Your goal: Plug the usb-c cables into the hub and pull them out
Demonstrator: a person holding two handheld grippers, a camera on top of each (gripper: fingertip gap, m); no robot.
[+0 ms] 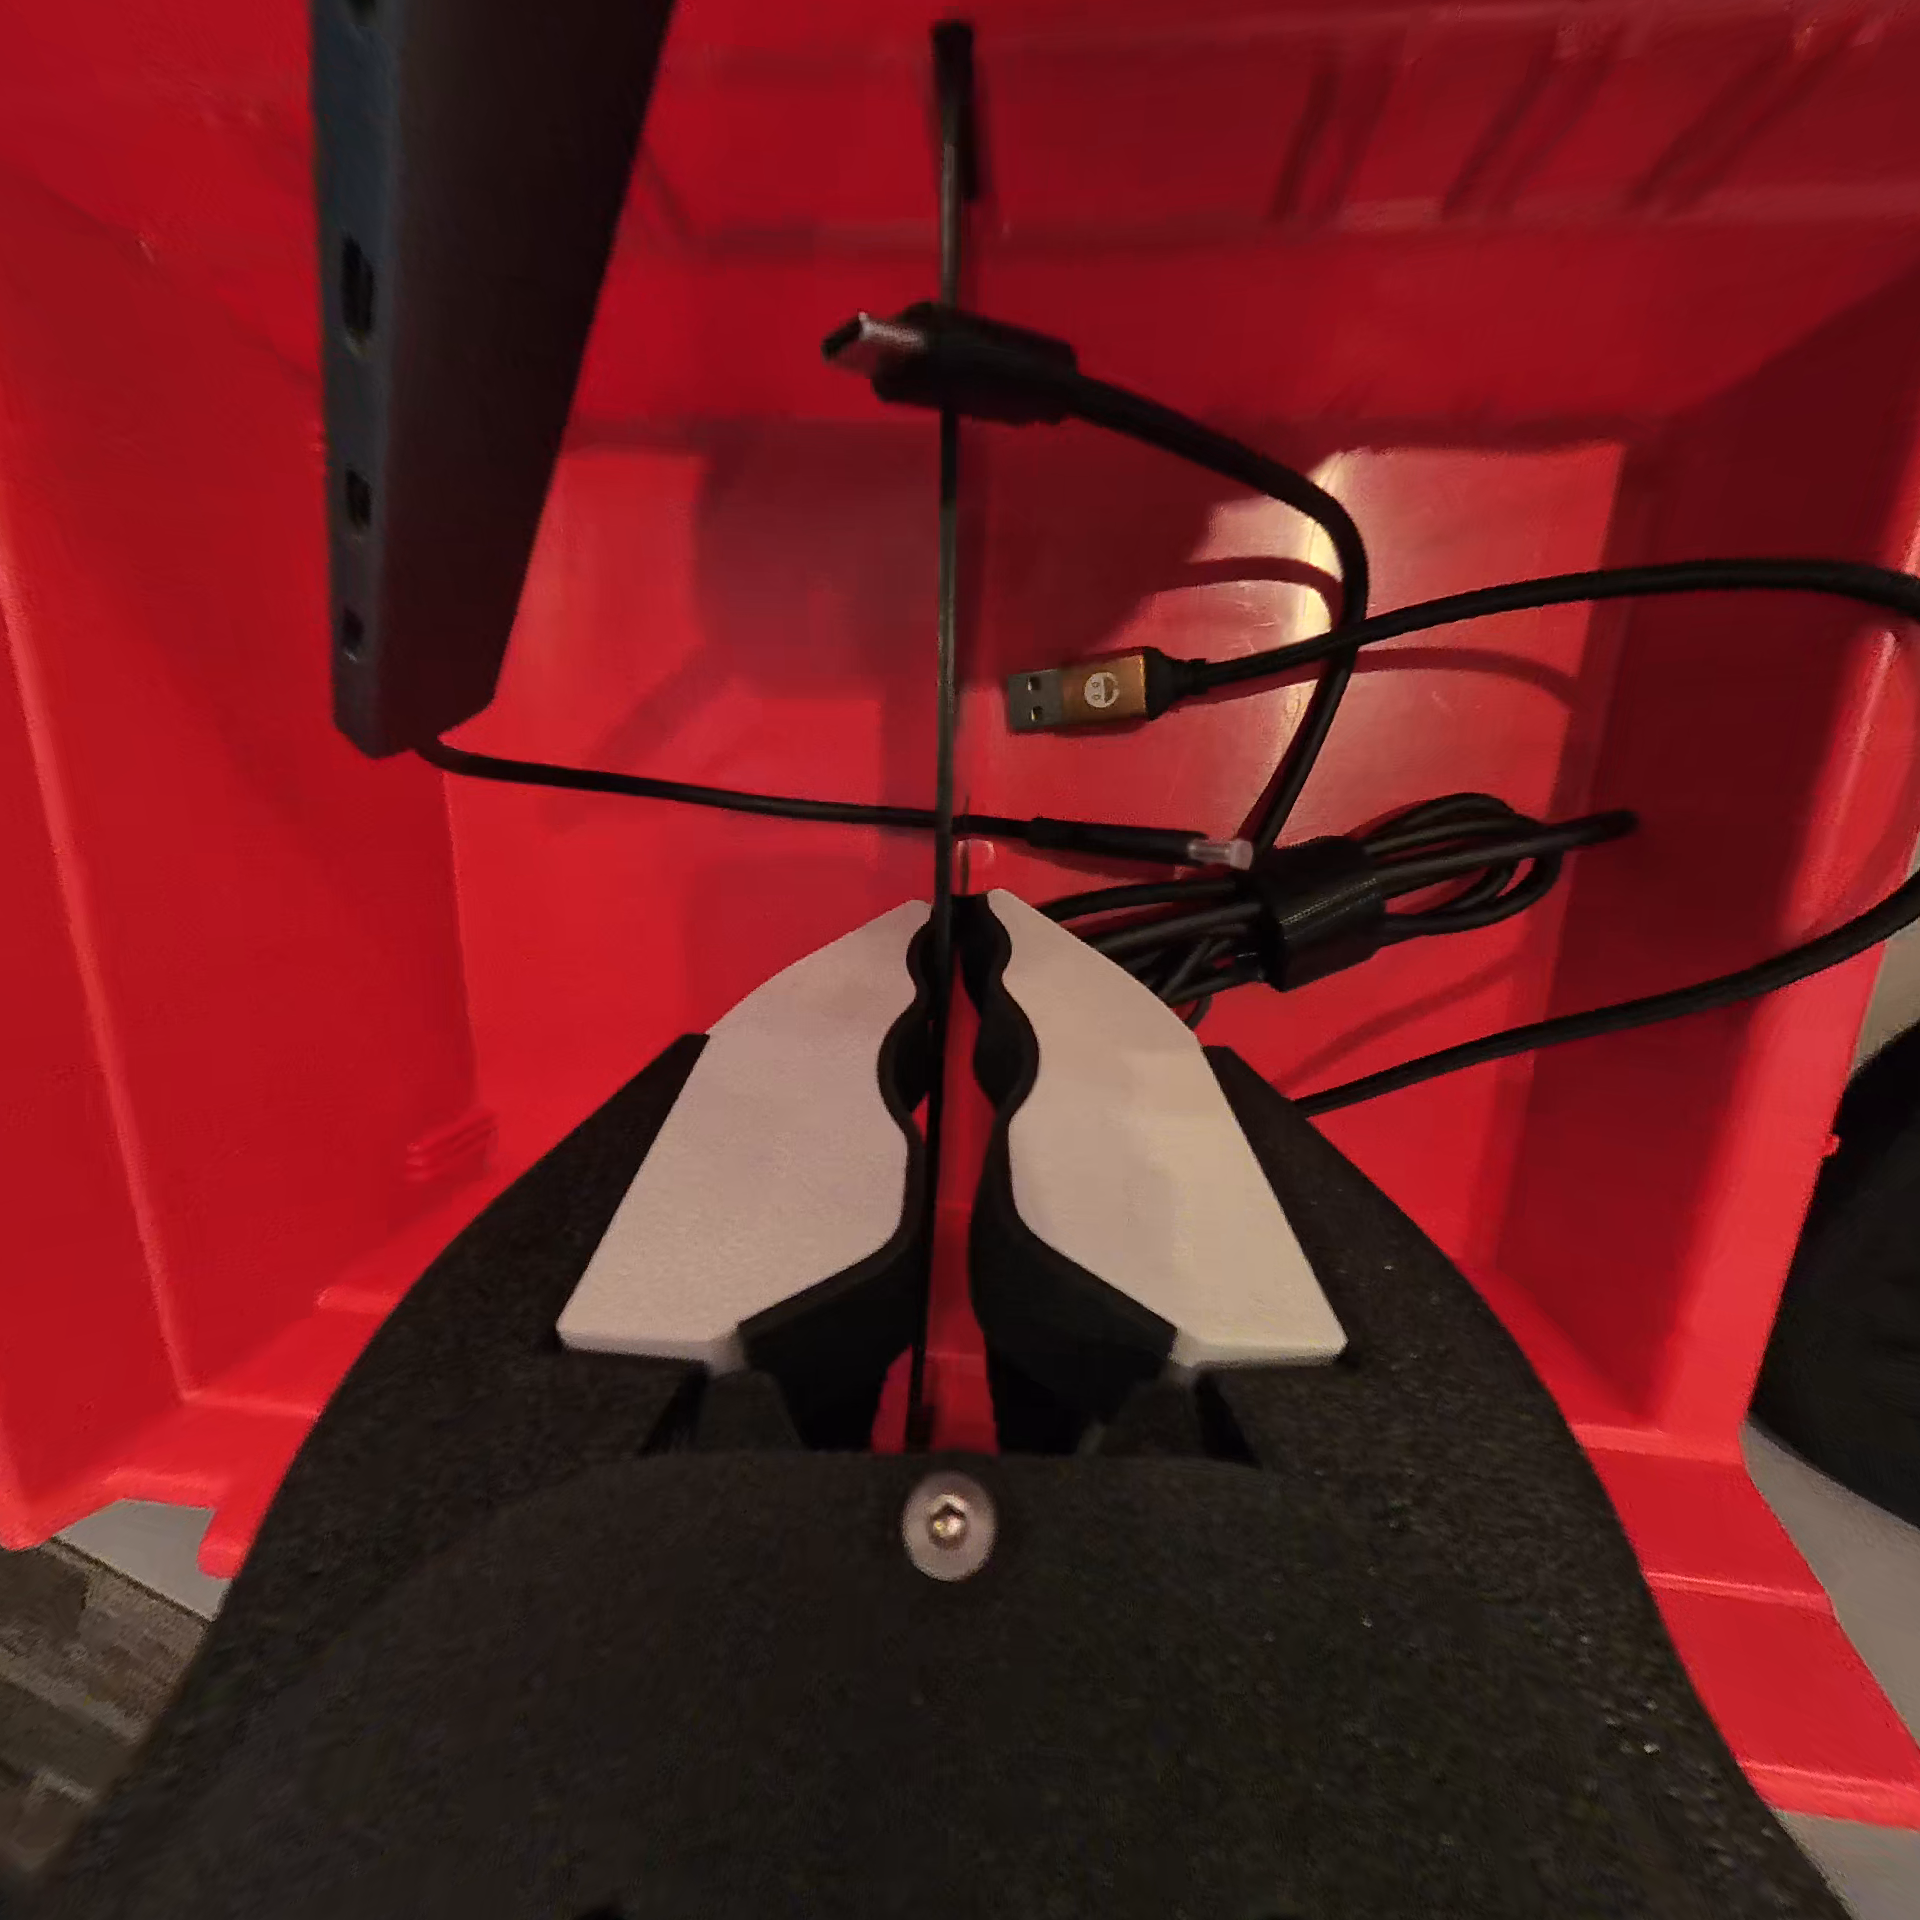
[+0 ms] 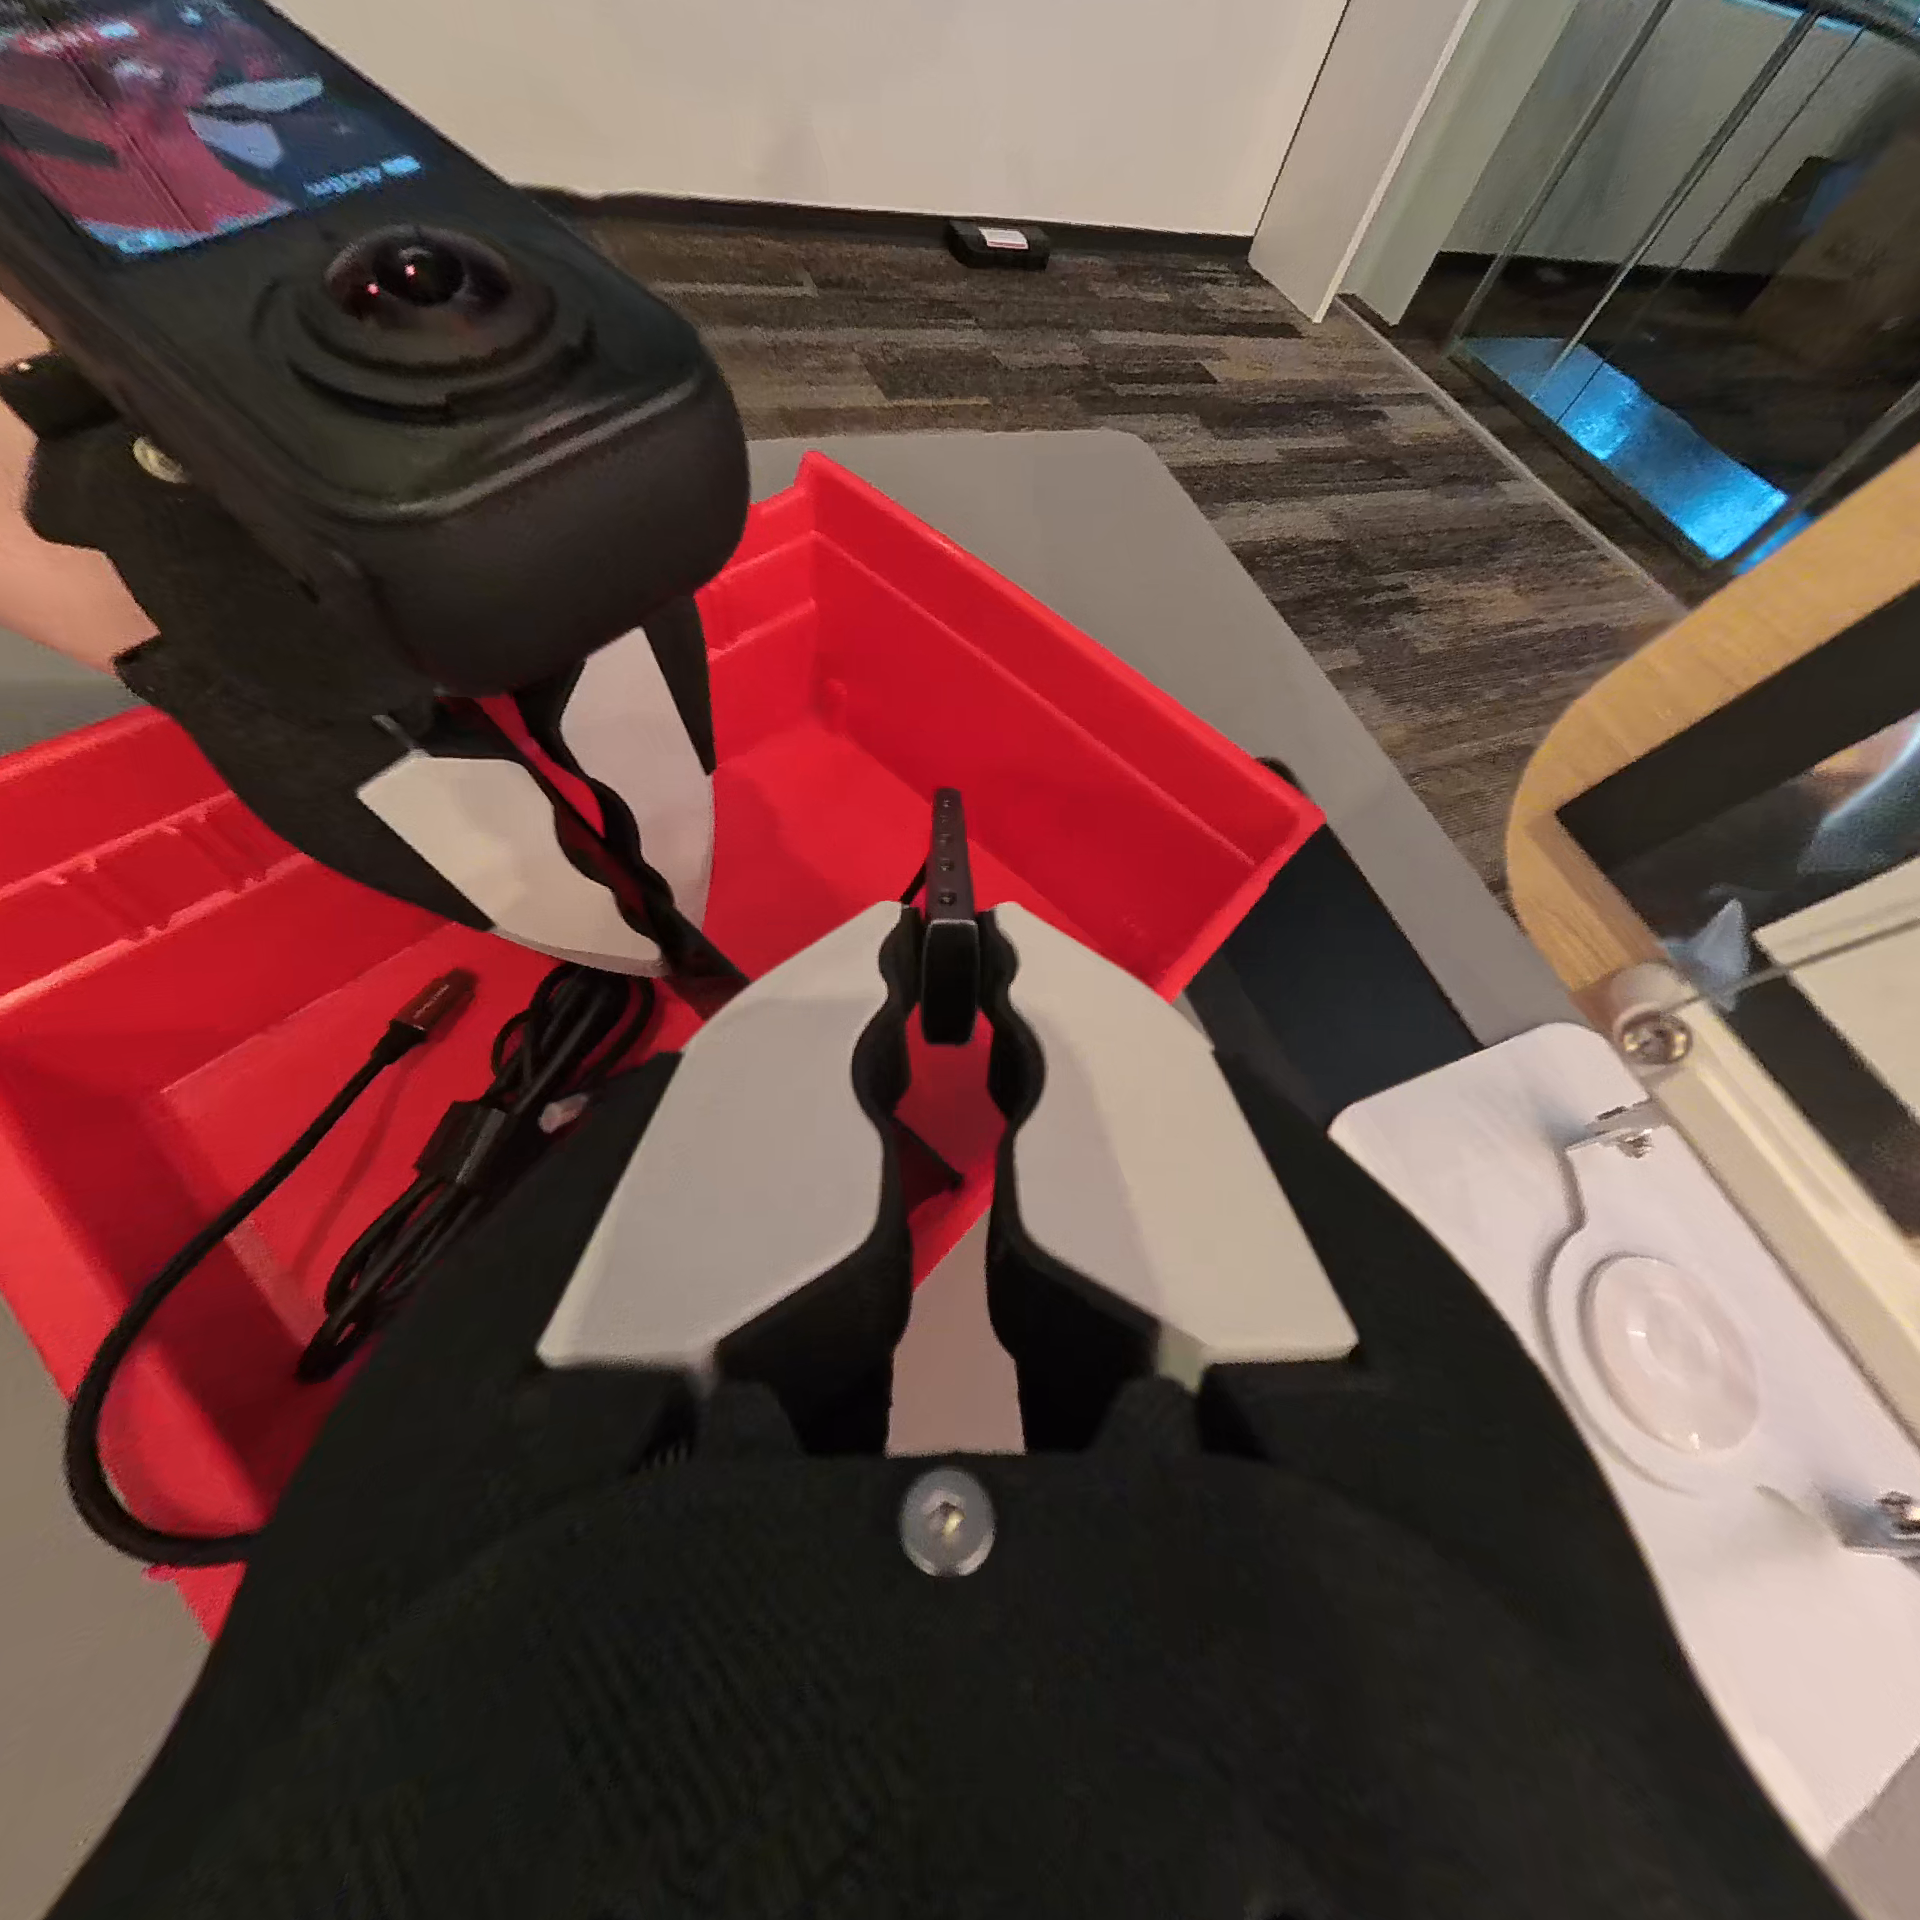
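While both grippers work over the red bin (image 1: 260, 935), loose stuff lies on its floor: a bundled black cable (image 1: 1351, 904) w/ a strap, a gold-shelled USB-A plug (image 1: 1091, 691) on a braided lead, and a black USB-C plug (image 1: 935, 353) lying across the view. A grey table (image 2: 1039, 499) carries the bin; patterned carpet (image 2: 1039, 332) lies beyond, a white tray (image 2: 1558, 1299) at right.

Left gripper (image 1: 951, 914) has its fingers pressed together on a thin black cable (image 1: 945, 571) running straight up between them; that cable's far end is blurred. Hub (image 1: 436, 364) hangs up-left of it, ports facing right, its own lead trailing from the bottom end.

Right gripper (image 2: 948, 935) pinches the hub (image 2: 948, 883) edge-on at the fingertips, so only the narrow port side shows. Hub's top is cut off in the left wrist view.
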